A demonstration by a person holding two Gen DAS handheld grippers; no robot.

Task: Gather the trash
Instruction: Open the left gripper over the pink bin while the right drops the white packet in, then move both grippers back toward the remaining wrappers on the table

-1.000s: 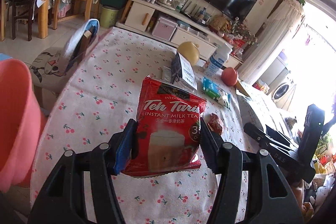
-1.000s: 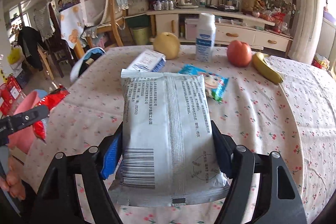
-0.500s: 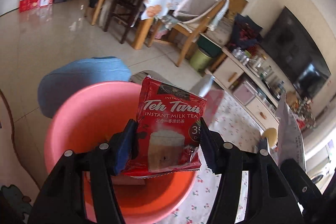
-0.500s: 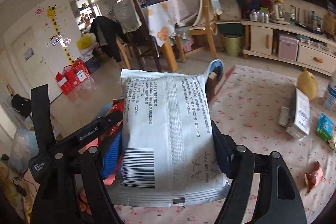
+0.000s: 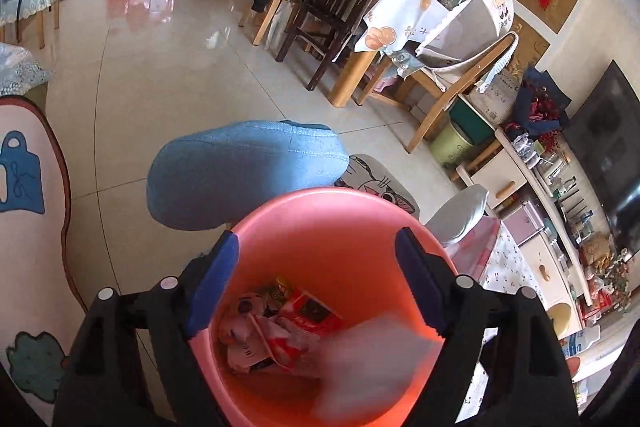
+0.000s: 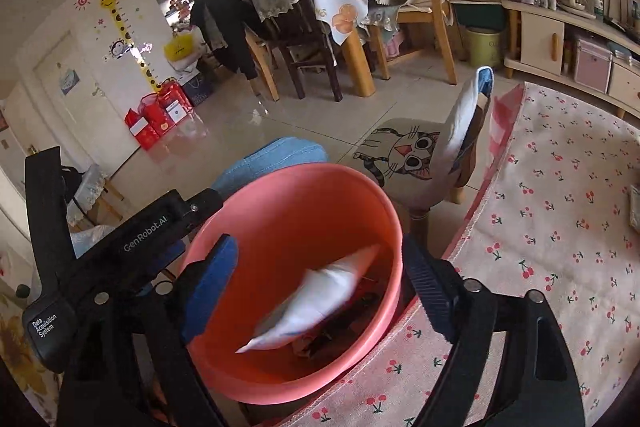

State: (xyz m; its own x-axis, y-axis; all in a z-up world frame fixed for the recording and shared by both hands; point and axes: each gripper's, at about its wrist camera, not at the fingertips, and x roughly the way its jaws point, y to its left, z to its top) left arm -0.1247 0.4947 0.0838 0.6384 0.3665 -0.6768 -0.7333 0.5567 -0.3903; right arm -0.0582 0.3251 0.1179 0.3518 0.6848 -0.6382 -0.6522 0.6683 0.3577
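- Left gripper (image 5: 316, 283): jaws spread, empty, above the pink bucket (image 5: 320, 215).
- Right gripper (image 6: 320, 283): jaws spread; white packet (image 6: 316, 299) (blurred) lies in the bucket below.

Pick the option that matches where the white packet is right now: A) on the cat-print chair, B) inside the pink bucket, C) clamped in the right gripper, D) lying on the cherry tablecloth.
B: the white packet, blurred, is inside the pink bucket, and the right gripper above it is open and empty.
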